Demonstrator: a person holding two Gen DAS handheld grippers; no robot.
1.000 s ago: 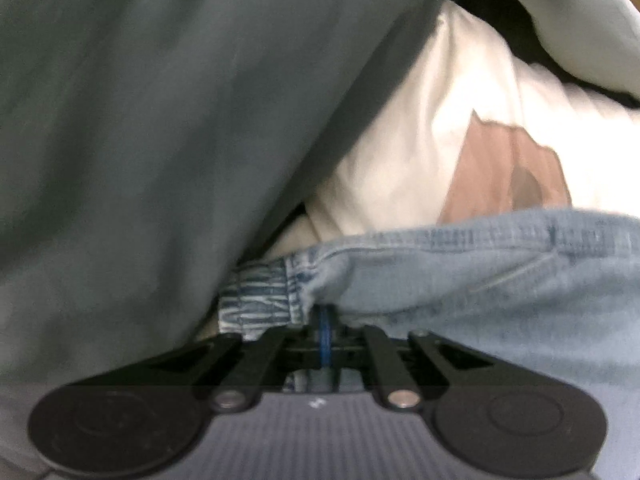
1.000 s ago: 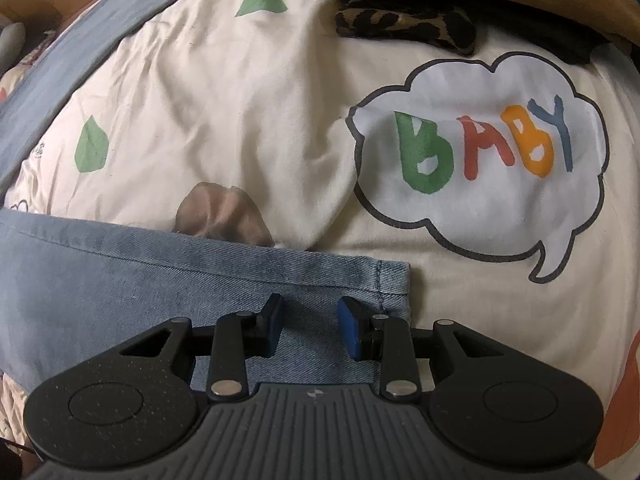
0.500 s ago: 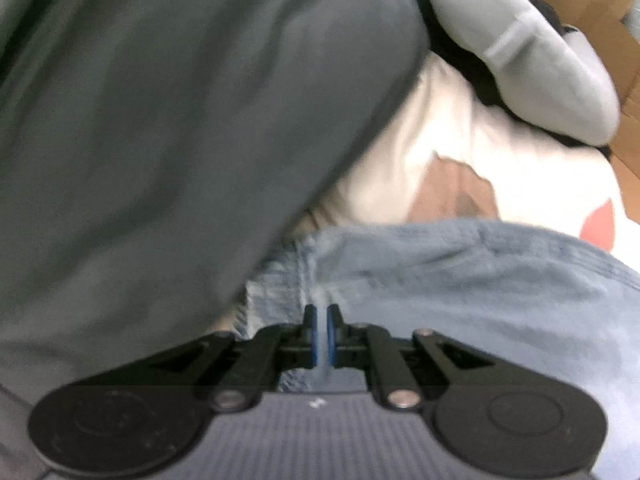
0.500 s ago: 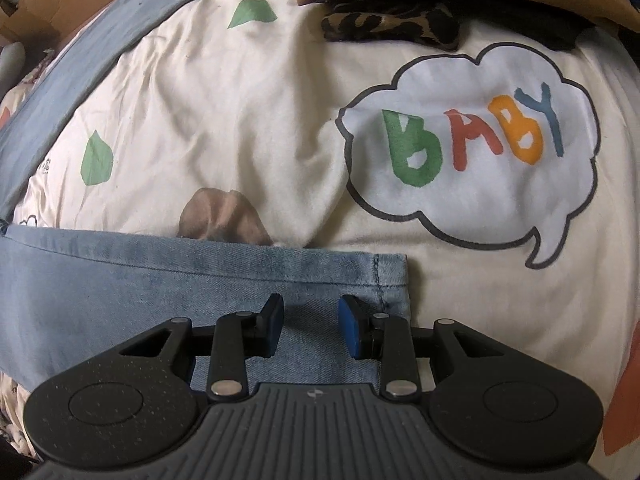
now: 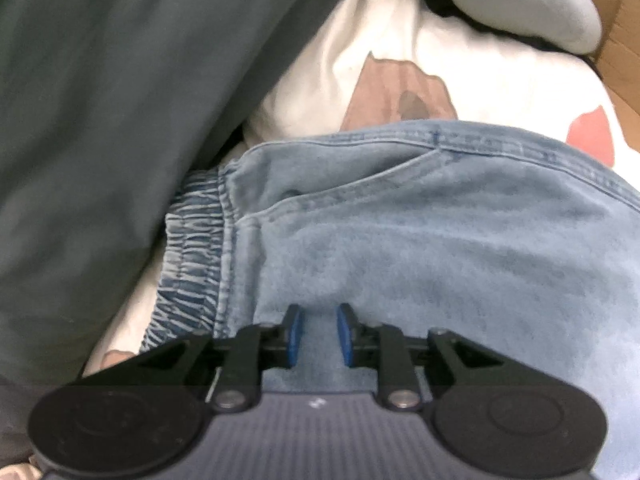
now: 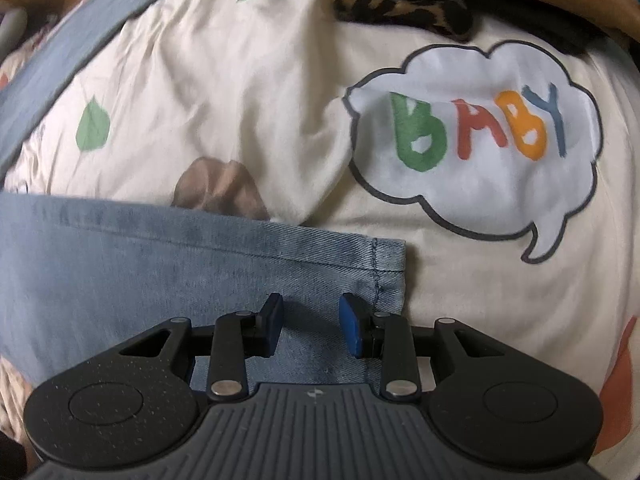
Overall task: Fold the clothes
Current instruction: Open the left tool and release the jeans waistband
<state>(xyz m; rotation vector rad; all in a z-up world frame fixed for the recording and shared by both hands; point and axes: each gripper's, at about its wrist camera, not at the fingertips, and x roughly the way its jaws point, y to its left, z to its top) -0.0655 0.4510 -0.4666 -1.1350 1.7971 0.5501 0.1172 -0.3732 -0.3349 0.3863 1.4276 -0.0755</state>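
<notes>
Left gripper [image 5: 319,334] opening (nothing pinched), jeans [image 5: 440,248] flat

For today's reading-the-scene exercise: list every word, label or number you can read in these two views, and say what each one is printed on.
"BABY": coloured letters in a cloud-shaped speech bubble printed on the cream bedsheet.
Small mark at the bedsheet's left edge, right wrist view: too small to read.
Jeans: no readable label.

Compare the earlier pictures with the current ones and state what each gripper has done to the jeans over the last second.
The left gripper, shut on the jeans near the elastic waistband a second ago, has just been opening and has let the denim go, pulling back above it. The right gripper stayed open over the hem, and the printed sheet is unchanged.
</notes>
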